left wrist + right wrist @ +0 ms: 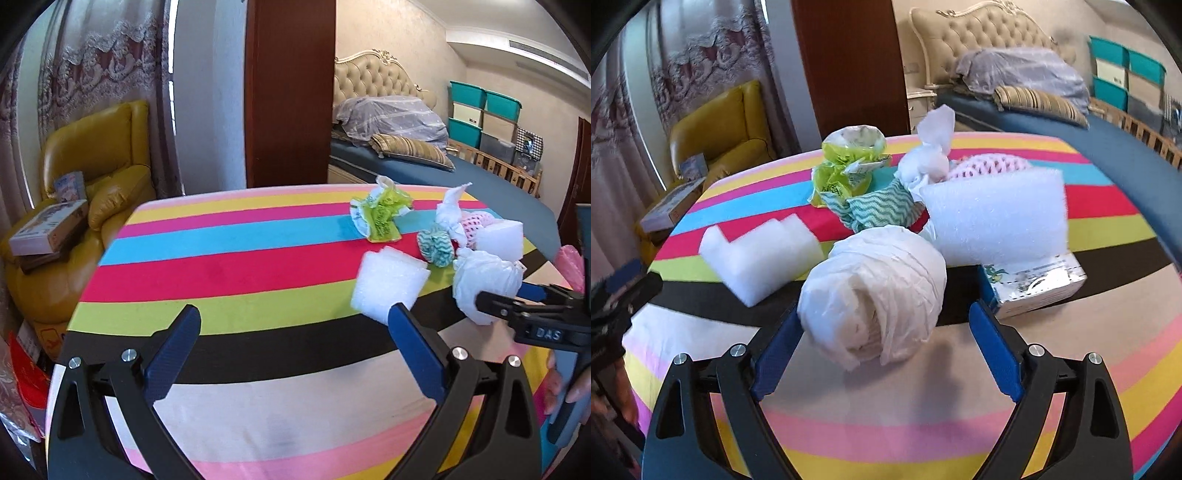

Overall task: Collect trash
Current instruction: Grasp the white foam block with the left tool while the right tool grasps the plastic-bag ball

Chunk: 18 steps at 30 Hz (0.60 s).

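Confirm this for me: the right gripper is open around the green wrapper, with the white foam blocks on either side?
Not quite. The right gripper is open around the white plastic bag bundle, not the green wrapper, which lies farther back. The right wrist view shows it. The foam blocks do flank it.

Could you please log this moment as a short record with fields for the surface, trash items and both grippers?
surface: striped cloth
trash: white bag bundle, stepped foam piece, foam block, green wrapper, teal zigzag cloth, knotted white bag, pink net
left gripper: open, empty
right gripper: open, fingers straddling the white bag bundle, not clamped
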### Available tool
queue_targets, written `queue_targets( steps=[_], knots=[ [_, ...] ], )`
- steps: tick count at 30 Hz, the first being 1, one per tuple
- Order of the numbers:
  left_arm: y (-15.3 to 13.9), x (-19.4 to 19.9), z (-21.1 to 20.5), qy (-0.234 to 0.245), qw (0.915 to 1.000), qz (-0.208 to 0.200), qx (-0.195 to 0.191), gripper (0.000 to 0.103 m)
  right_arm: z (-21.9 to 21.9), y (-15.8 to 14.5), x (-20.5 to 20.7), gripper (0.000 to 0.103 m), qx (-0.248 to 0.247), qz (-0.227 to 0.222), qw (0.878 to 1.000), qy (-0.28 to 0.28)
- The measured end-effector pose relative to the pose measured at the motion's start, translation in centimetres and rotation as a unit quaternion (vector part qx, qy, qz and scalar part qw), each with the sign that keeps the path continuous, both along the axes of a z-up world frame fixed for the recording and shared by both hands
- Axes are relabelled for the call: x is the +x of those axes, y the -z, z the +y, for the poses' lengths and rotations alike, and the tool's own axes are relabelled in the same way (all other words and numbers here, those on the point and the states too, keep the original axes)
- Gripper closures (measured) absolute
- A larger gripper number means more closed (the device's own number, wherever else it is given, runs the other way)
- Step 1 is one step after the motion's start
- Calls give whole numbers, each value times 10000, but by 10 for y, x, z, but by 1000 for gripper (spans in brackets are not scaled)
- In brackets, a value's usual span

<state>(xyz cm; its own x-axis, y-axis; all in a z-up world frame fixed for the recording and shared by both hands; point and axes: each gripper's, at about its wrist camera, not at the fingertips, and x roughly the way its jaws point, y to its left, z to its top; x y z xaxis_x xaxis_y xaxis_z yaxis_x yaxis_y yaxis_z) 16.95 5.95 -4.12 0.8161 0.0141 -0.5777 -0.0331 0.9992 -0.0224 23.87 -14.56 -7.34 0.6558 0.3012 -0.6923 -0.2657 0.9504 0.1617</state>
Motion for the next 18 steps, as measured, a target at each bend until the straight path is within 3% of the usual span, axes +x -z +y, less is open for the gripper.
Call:
queue_targets(
  steps=[1, 4, 7, 15, 18],
  knots=[
    [1, 2, -3, 50, 10000, 31, 2, 5, 0, -1, -1, 37, 12, -33, 10000, -65],
    [5, 9, -15, 194, 9997, 115, 40, 5, 4, -7, -7, 55, -241, -324, 9988, -273],
    [10, 19, -26, 358, 9991, 222, 23, 5, -3, -15, -20, 61, -268, -609, 9970, -396],
    [16, 60, -56, 874, 9951, 456, -23, 5, -29, -24, -51, 63, -256, -860, 9952, -396],
    [22, 77, -66, 1240, 9896, 708, -179, 13, -43, -25, -56, 63, -154, -856, 9959, -259]
  ],
)
